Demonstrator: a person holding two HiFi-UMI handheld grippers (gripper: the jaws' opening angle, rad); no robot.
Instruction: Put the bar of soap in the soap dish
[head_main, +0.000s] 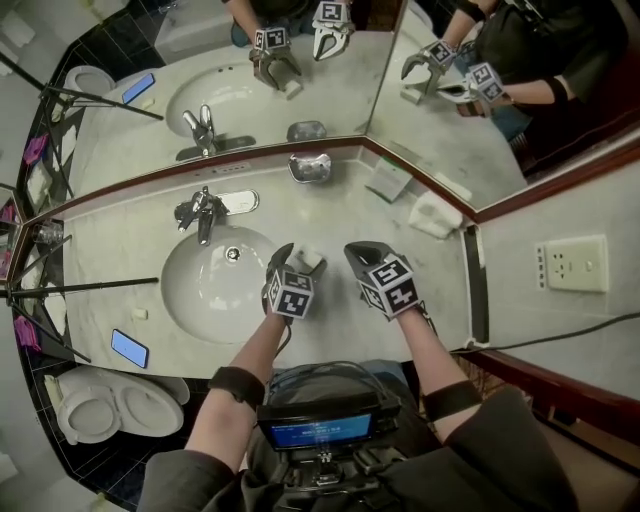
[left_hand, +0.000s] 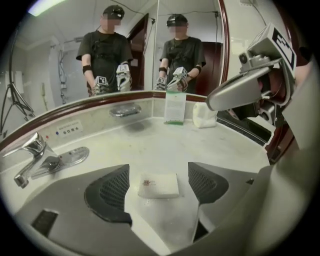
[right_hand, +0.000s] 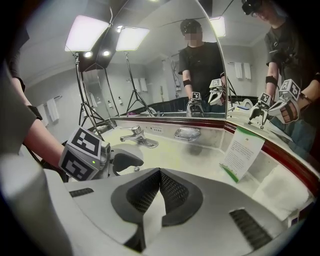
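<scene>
A white bar of soap (left_hand: 159, 185) with a small reddish mark lies flat on the marble counter (head_main: 400, 330), just right of the sink basin (head_main: 215, 285). My left gripper (left_hand: 159, 170) stands open around it, a pad on either side and a gap to each. The head view shows the same: the soap (head_main: 309, 255) between the left gripper's (head_main: 300, 262) jaws. My right gripper (head_main: 358, 252) hovers close to the right, shut and empty; its pads meet in the right gripper view (right_hand: 160, 172). The metal soap dish (head_main: 310, 167) sits at the backsplash under the mirror, empty (right_hand: 187, 133).
A chrome faucet (head_main: 203, 212) stands behind the basin. A green-edged card (head_main: 388, 180) and a folded white cloth (head_main: 435, 213) lie at the back right corner. A phone (head_main: 129, 348) rests on the counter's left front. Mirrors line the back, and a wall outlet (head_main: 572, 264) is at the right.
</scene>
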